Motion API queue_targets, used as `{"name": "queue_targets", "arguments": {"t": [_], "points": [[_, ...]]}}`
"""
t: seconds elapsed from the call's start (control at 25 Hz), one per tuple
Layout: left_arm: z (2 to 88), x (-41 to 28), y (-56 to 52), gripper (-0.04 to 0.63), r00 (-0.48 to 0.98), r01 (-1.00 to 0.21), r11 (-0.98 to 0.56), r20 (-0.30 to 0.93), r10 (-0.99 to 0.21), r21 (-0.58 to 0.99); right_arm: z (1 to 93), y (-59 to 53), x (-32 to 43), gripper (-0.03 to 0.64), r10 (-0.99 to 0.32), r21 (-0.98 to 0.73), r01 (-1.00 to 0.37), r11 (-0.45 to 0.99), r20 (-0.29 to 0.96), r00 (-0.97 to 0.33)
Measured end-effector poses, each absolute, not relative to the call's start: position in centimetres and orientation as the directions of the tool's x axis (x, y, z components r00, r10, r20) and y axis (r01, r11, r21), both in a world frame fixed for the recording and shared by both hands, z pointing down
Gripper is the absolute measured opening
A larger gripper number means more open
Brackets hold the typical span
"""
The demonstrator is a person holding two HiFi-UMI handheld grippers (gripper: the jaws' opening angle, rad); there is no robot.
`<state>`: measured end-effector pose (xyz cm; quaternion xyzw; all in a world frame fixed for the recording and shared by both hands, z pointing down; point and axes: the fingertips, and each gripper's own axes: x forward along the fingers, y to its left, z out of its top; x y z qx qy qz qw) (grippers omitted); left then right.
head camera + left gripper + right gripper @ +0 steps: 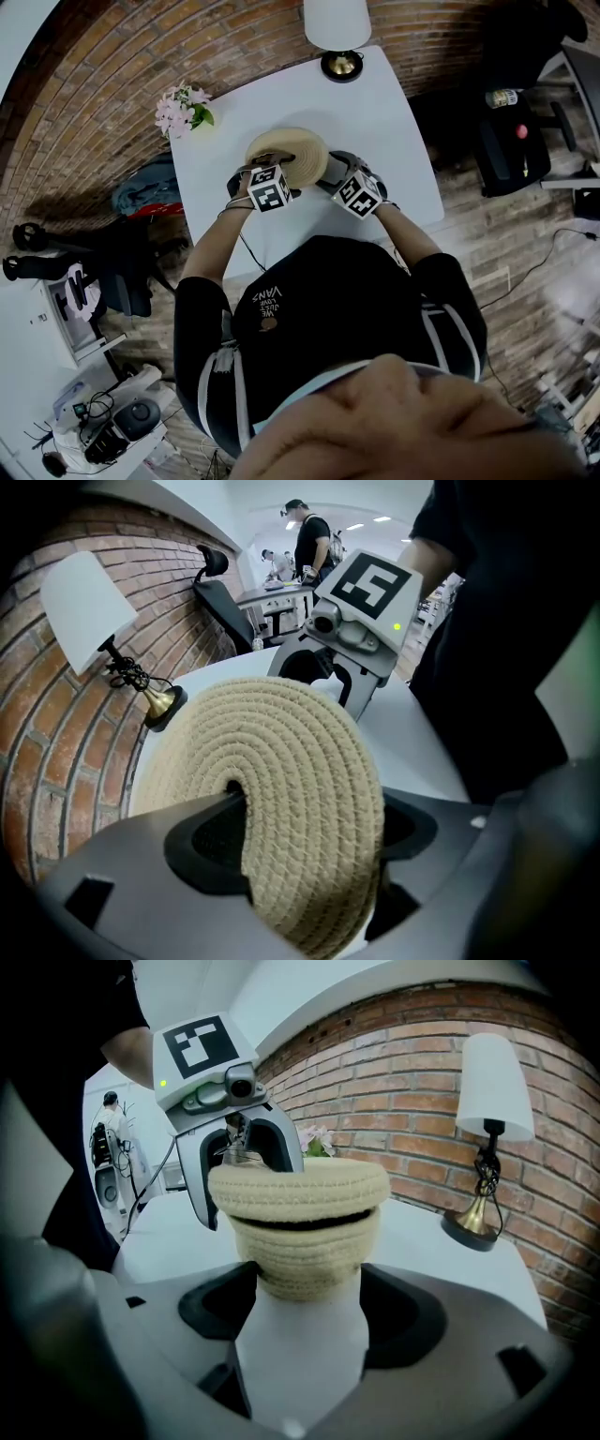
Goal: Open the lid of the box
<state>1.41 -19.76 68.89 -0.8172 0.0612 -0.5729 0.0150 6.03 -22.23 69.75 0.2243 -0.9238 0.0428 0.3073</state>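
Observation:
A round woven rope box (305, 1246) stands on the white table (375, 112). Its lid (298, 1185) is raised, with a dark gap between it and the box. In the left gripper view the lid (281, 761) stands tilted on edge, and its rim runs between the jaws of my left gripper (314, 810), which is shut on it. My right gripper (307, 1274) has its jaws pressed on either side of the box's lower wall. In the head view the left gripper (279, 175) and right gripper (330, 180) flank the lid (286, 150).
A brass lamp with a white shade (337, 28) stands at the table's far edge. A small bunch of pink flowers (183, 108) sits at the far left corner. A brick wall runs behind the table, with chairs and people beyond it.

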Motion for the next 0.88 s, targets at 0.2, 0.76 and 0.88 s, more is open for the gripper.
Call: {"name": "queue_targets", "arguments": {"t": [0.2,0.76,0.88], "points": [[67.9,1.3,-19.8,0.382,0.388,-0.123,-0.99,0.915,-0.111,-0.068,69.6,-22.6,6.0,0.318,-0.404,0.068,-0.457,0.887,0.594,-0.696],[65.3,1.1,-19.7,0.382,0.532,-0.207,-0.977,0.834,-0.15,-0.044,69.8,-22.6,6.3,0.316,-0.444,0.056,-0.529,0.847,0.621,-0.646],[65.0,1.0,-19.6,0.382,0.551,-0.211,-0.976,0.82,-0.156,-0.044,69.9,-22.4,6.2,0.316,-0.451,0.051,-0.544,0.837,0.628,-0.635]]}}
